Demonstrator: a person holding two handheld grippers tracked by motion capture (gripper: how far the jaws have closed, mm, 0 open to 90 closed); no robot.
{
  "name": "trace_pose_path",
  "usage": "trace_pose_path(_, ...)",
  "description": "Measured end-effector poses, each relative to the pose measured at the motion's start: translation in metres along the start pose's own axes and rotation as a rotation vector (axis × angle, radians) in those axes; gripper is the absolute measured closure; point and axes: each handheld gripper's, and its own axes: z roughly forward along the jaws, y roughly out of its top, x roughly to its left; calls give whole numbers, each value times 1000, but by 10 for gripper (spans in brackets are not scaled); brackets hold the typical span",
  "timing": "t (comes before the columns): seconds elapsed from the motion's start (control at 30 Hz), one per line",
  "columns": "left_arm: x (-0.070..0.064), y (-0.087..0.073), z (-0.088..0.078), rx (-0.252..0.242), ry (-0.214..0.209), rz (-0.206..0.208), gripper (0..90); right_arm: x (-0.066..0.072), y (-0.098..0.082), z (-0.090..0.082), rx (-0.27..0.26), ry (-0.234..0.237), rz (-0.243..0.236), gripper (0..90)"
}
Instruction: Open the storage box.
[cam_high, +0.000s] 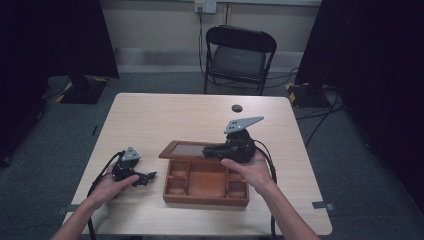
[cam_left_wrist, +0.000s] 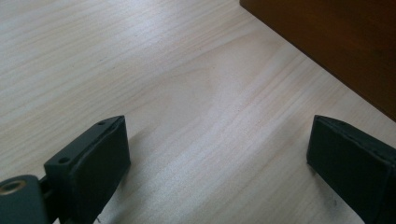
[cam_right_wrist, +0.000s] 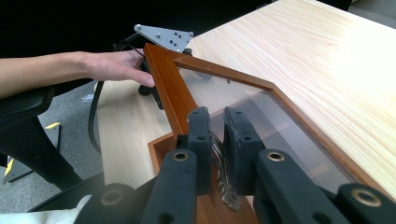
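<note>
Wooden box lid's metal clasp (cam_right_wrist: 223, 172) pinched inside right gripper (cam_right_wrist: 218, 122)

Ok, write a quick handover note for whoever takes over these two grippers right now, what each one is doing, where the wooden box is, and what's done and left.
Right gripper: shut on the metal clasp at the front edge of the glass lid, holding the lid raised.
Left gripper: open, empty, resting on the table just left of the wooden box.
Box: near the table's front edge, its compartments look empty.
Done: lid is gripped and partly lifted.
Left: probably swing the lid fully open, or lower it shut. The left gripper could steady the box if it slides.
</note>
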Motion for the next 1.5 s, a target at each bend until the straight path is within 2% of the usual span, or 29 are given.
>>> trace_pose_path(0.97, 0, 0, 0, 1, 0, 0, 52, -10, 17, -4, -6, -7, 7, 828)
trace_pose_path(1.5, 0, 0, 0, 1, 0, 1, 52, -21, 29, -5, 12, 10, 49, 828)
